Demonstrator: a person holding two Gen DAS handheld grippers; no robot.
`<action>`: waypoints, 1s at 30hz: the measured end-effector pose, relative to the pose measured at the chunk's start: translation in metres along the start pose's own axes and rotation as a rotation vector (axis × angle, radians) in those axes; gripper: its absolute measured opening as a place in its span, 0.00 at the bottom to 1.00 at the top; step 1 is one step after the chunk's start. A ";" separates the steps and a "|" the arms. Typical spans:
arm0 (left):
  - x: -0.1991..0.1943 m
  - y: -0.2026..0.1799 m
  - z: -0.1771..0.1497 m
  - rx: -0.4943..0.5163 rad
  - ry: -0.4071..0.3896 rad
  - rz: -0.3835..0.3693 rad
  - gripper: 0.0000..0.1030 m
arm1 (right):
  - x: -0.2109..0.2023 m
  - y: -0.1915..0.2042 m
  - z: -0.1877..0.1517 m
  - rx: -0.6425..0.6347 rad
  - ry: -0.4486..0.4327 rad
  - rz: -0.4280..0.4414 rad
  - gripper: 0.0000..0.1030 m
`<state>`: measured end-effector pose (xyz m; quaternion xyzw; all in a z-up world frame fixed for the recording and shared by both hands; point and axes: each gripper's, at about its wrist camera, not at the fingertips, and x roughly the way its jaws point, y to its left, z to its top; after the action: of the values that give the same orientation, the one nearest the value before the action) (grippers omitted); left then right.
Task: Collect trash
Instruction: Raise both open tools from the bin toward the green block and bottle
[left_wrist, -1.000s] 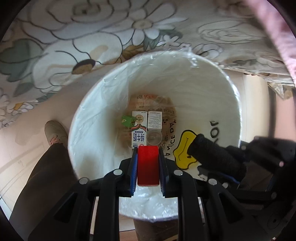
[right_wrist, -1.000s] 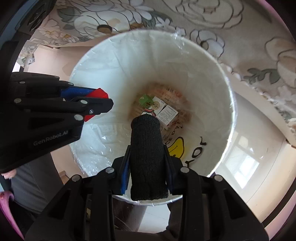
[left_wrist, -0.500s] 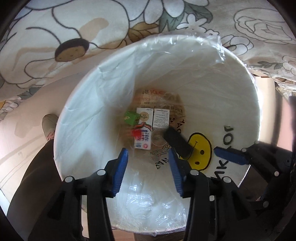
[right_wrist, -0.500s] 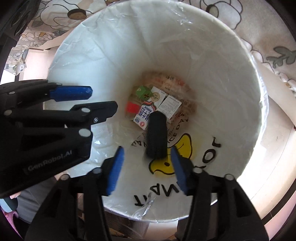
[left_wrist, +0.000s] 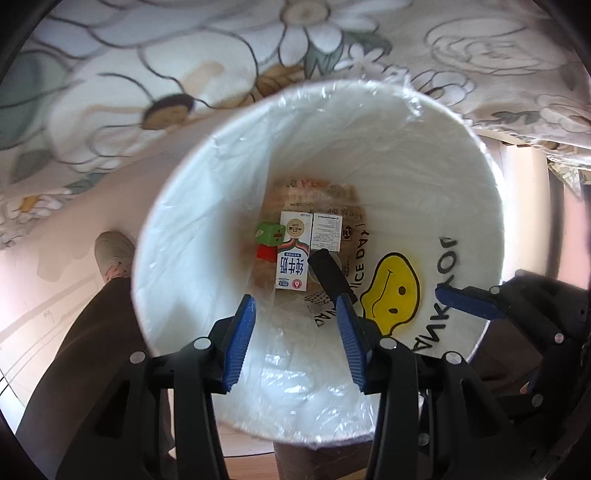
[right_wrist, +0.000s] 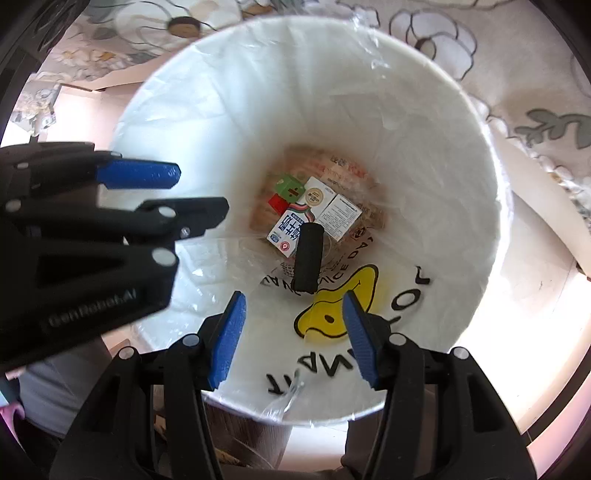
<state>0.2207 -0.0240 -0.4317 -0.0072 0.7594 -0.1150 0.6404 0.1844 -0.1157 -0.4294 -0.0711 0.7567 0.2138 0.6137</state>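
A white trash bin lined with a clear bag fills both views. At its bottom lie a milk carton, a green block, a red block and a black cylinder. The same things show in the right wrist view: carton, green block, red block, black cylinder. My left gripper is open and empty above the bin. My right gripper is open and empty above the bin too. The left gripper shows at the left of the right wrist view.
A yellow smiley face with black lettering is printed on the bag. A flowered cloth hangs behind the bin. A person's leg and shoe stand left of the bin. The right gripper's blue finger shows at the right.
Both grippers opened. The red block dropped from the left gripper and the black cylinder from the right one; both now lie at the bin's bottom.
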 end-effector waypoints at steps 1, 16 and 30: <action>-0.004 0.000 -0.002 0.002 -0.006 0.001 0.47 | -0.004 0.001 -0.002 -0.003 -0.008 -0.002 0.54; -0.091 -0.010 -0.043 0.107 -0.155 0.069 0.47 | -0.072 0.012 -0.047 -0.028 -0.131 -0.044 0.54; -0.192 -0.026 -0.077 0.236 -0.337 0.171 0.47 | -0.170 0.031 -0.080 -0.103 -0.292 -0.139 0.54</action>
<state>0.1765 -0.0058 -0.2283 0.1129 0.6207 -0.1456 0.7621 0.1409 -0.1466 -0.2468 -0.1228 0.6408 0.2175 0.7259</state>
